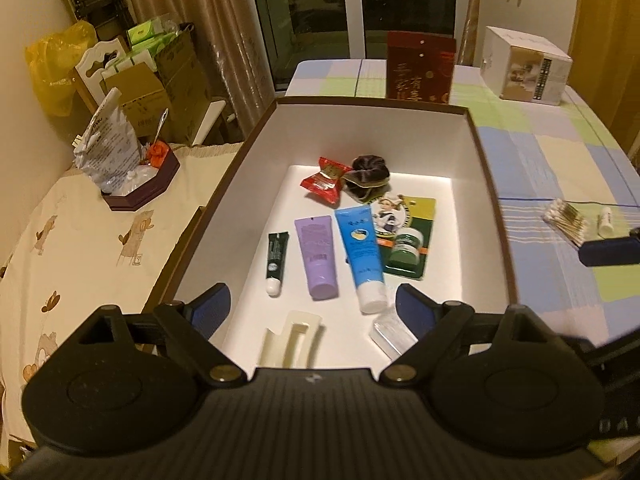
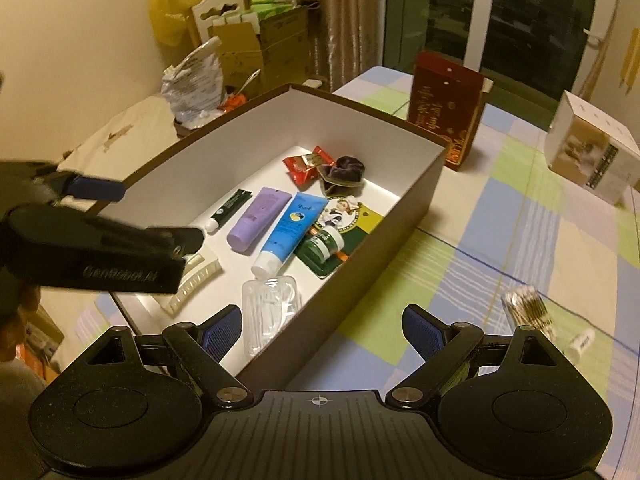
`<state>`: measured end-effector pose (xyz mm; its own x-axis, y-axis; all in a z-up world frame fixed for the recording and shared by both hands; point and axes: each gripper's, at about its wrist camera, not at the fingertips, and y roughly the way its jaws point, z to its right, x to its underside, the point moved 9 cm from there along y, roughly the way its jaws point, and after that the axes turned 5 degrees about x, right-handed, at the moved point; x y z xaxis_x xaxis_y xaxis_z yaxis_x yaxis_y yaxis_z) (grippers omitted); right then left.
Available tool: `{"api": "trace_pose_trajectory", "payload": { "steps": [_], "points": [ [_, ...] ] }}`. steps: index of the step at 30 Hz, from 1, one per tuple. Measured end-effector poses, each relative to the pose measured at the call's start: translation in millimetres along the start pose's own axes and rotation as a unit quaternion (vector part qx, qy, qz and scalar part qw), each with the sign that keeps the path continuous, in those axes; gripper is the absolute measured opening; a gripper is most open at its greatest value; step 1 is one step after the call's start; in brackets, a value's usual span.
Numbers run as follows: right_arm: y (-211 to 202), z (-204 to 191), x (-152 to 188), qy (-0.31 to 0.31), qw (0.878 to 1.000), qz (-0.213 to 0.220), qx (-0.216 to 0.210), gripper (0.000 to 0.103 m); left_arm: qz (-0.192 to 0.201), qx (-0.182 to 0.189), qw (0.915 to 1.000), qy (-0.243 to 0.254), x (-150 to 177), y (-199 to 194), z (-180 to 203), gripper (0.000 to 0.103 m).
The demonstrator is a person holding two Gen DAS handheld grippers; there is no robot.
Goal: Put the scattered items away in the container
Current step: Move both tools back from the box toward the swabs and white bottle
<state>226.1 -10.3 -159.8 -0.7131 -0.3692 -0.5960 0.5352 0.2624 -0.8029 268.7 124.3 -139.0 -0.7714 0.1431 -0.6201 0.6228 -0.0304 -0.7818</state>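
A brown container with a white inside (image 1: 496,184) (image 2: 400,240) stands on the checked tablecloth. In it lie a red sachet (image 1: 322,178), a dark scrunchie (image 1: 368,178), a small green tube (image 1: 276,258), a purple tube (image 1: 318,256), a blue tube (image 1: 362,256), a green card with a jar (image 1: 408,240), a cream hair clip (image 1: 290,338) and a clear case (image 2: 270,308). My left gripper (image 1: 314,306) hangs open and empty over the container's near end. My right gripper (image 2: 322,326) is open over the container's right wall. A bundle of cotton swabs (image 2: 526,306) (image 1: 564,220) and a small white stick (image 2: 580,342) lie on the cloth to the right.
A red carton (image 1: 420,68) and a white box (image 1: 524,66) stand on the table behind the container. To the left is a lower surface under a cream cloth (image 1: 80,240) holding a dark tray with a plastic bag (image 1: 108,148). Cardboard boxes are stacked behind it.
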Motion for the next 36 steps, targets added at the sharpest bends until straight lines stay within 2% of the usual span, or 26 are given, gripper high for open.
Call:
{"api": "trace_pose_trajectory", "payload": {
  "steps": [7, 16, 29, 36],
  "points": [
    [-22.5, 2.6, 9.0, 0.015, 1.0, 0.012, -0.006, 0.092, 0.014, -0.005, 0.9996, -0.025, 11.7, -33.3, 5.7, 0.088],
    [-54.5, 9.2, 35.0, 0.016, 1.0, 0.02, -0.003, 0.092, 0.016, -0.001, 0.9996, -0.024, 33.4, -67.1, 38.0, 0.088],
    [-97.1, 48.5, 79.7, 0.056, 0.998, 0.019, 0.012, 0.092, 0.02, -0.002, 0.9997, 0.012, 49.7, -105.3, 78.1, 0.089],
    [-109.2, 70.7, 100.6, 0.079, 0.997, 0.014, 0.021, 0.092, 0.013, -0.001, 0.9994, 0.032, 58.5, -112.1, 101.9, 0.09]
  ]
}}
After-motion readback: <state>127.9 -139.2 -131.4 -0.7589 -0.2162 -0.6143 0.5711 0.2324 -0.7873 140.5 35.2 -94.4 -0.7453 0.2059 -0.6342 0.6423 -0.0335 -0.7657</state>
